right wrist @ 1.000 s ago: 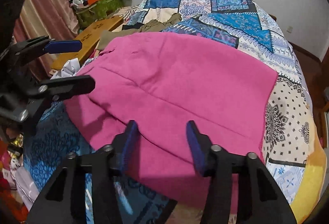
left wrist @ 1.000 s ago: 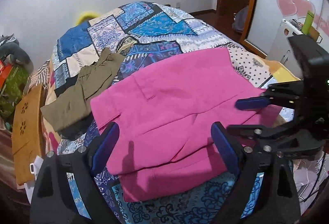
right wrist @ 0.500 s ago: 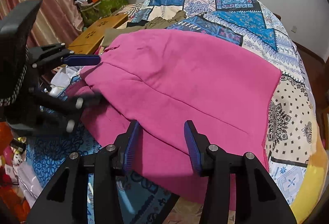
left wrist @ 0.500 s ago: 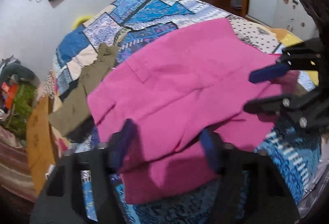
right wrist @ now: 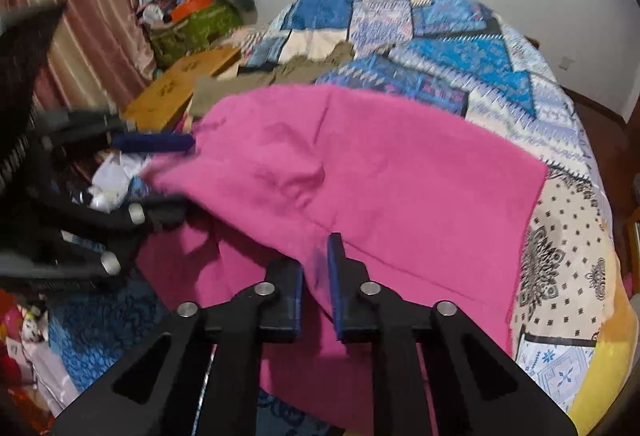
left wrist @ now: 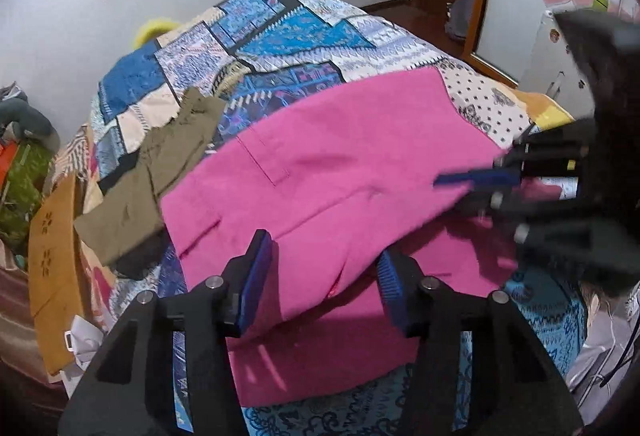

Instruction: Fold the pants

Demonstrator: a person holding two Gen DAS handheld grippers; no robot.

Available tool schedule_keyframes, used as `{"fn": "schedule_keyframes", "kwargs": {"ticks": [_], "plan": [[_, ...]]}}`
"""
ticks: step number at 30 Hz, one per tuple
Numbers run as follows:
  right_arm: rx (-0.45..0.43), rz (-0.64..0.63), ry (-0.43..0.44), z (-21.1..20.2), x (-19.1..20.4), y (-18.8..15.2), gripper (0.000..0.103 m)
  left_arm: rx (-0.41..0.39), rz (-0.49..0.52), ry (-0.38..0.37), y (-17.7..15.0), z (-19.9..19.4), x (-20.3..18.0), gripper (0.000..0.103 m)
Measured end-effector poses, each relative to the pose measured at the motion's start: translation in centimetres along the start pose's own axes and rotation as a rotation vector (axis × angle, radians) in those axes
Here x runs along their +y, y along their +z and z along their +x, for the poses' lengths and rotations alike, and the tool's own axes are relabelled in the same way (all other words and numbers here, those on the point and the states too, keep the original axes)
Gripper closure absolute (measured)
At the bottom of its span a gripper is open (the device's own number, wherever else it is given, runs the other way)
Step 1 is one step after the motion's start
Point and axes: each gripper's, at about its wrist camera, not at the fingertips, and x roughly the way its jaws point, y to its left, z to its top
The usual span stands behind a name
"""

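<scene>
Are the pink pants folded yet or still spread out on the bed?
Partly folded: the pink pants lie mostly flat on the quilt, with the near layer lifted over another pink layer beneath, pinched in the right gripper.

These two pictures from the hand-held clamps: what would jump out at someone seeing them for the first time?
The bright pink pants lie spread across the near end of a bed covered by a blue patchwork quilt. The right gripper has just pinched shut on their near edge, and the left gripper has been closing with pink cloth between its pads. Olive-brown trousers lie beside the pink ones, toward the bed's edge.
</scene>
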Motion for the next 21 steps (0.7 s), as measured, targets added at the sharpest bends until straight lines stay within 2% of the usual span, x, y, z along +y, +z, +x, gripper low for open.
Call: {"fn": "schedule_keyframes", "kwargs": {"ticks": [3, 5, 7, 9, 13, 17, 21], "plan": [[-0.035, -0.006, -0.007, -0.9, -0.1, 0.3, 0.096, 0.017, 0.019, 0.011, -0.6, 0.7, -0.6, 0.050], [-0.043, -0.006, -0.002, -1.2, -0.1, 0.4, 0.097, 0.012, 0.032, 0.032, -0.7, 0.9, -1.0, 0.060], [-0.052, -0.014, 0.004, -1.6, 0.2, 0.4, 0.097, -0.004, 0.041, 0.069, -0.5, 0.7, -1.2, 0.085], [-0.061, -0.022, 0.008, -2.1, 0.5, 0.4, 0.097, -0.029, 0.027, 0.075, -0.2, -0.2, -1.1, 0.090], [-0.088, -0.032, 0.018, -3.7, 0.9, -0.2, 0.098, -0.086, 0.059, 0.058, -0.4, -2.8, -1.9, 0.092], [-0.087, -0.038, 0.031, -4.5, 0.8, -0.9, 0.098, -0.075, 0.065, 0.004, -1.3, -3.5, -2.4, 0.092], [-0.049, -0.060, 0.017, -3.8, 1.3, -2.3, 0.098, -0.043, 0.056, -0.027, -2.2, -2.8, -2.7, 0.092]]}}
